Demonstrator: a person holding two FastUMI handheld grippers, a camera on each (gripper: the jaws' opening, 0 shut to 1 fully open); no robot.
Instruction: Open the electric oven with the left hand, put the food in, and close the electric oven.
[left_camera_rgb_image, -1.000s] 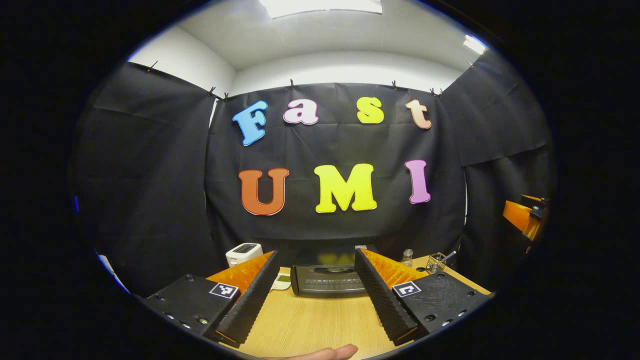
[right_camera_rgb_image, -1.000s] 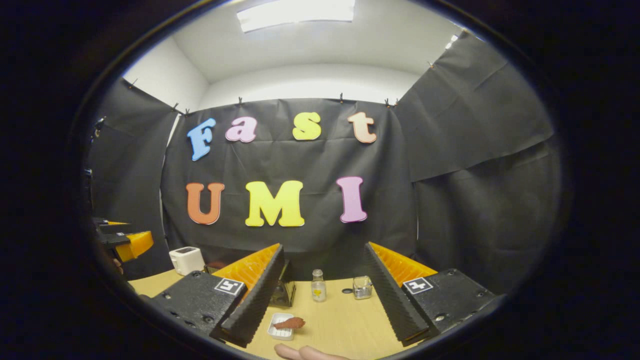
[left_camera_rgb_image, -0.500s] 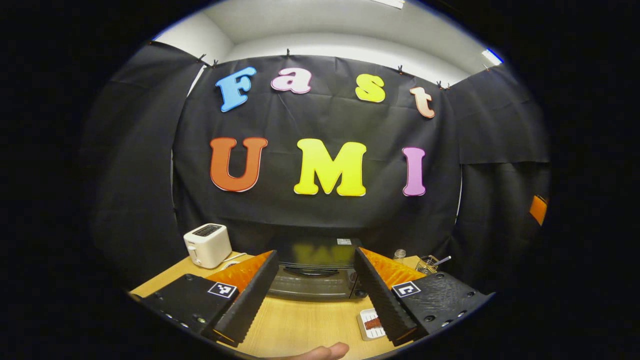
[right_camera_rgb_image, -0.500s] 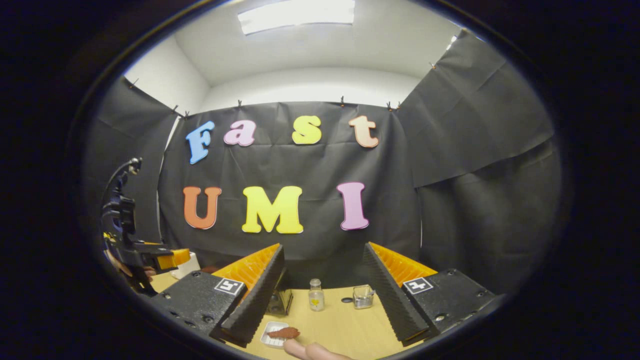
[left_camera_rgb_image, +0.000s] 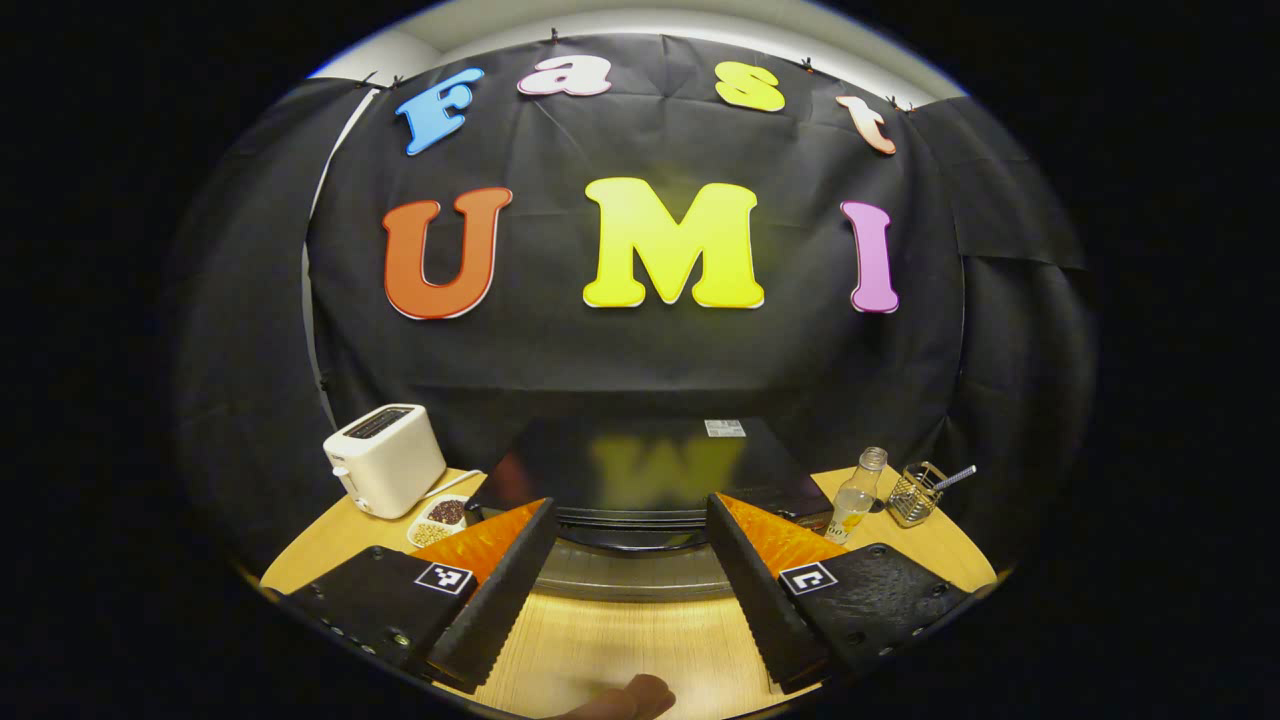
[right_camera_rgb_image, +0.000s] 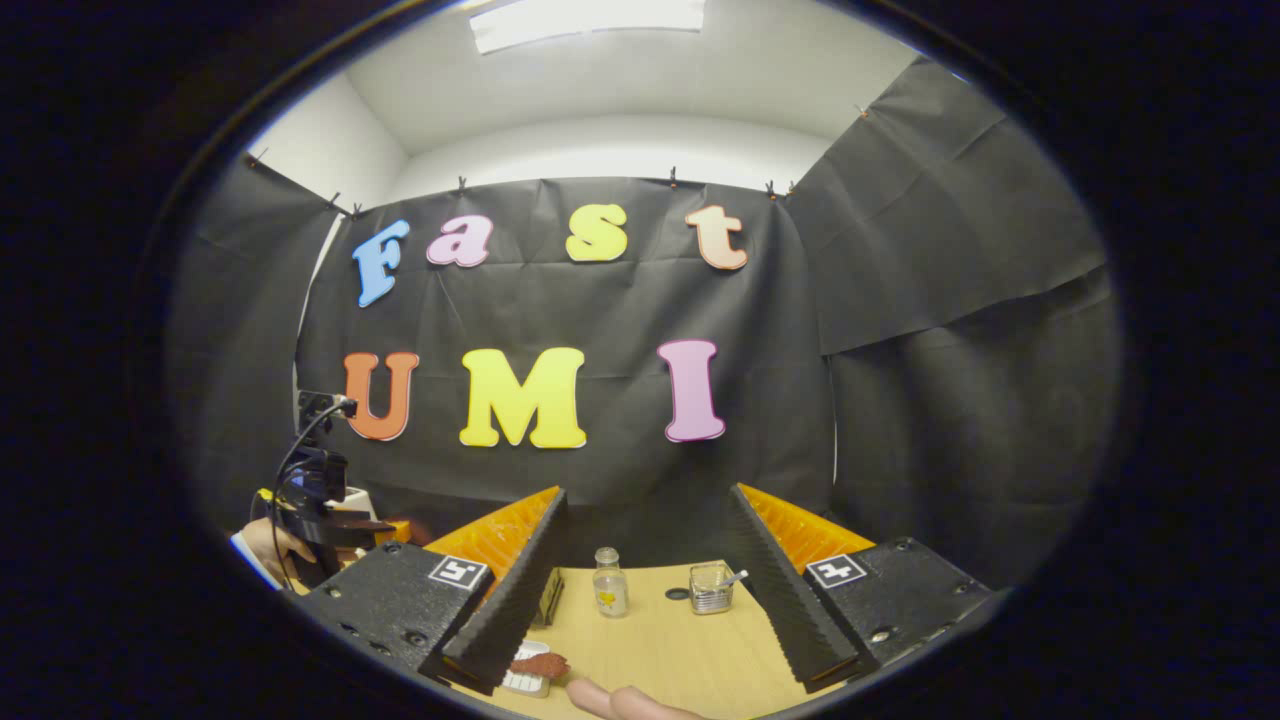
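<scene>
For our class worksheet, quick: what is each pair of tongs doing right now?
Left tongs: open, holding nothing, facing the oven.
Right tongs: open, holding nothing, above the table.

Glossy black oven (left_camera_rgb_image: 640, 470), wood-grain table (left_camera_rgb_image: 620, 640), glossy white plastic toaster (left_camera_rgb_image: 385, 460), clear glass bottle (left_camera_rgb_image: 856, 492).
</scene>
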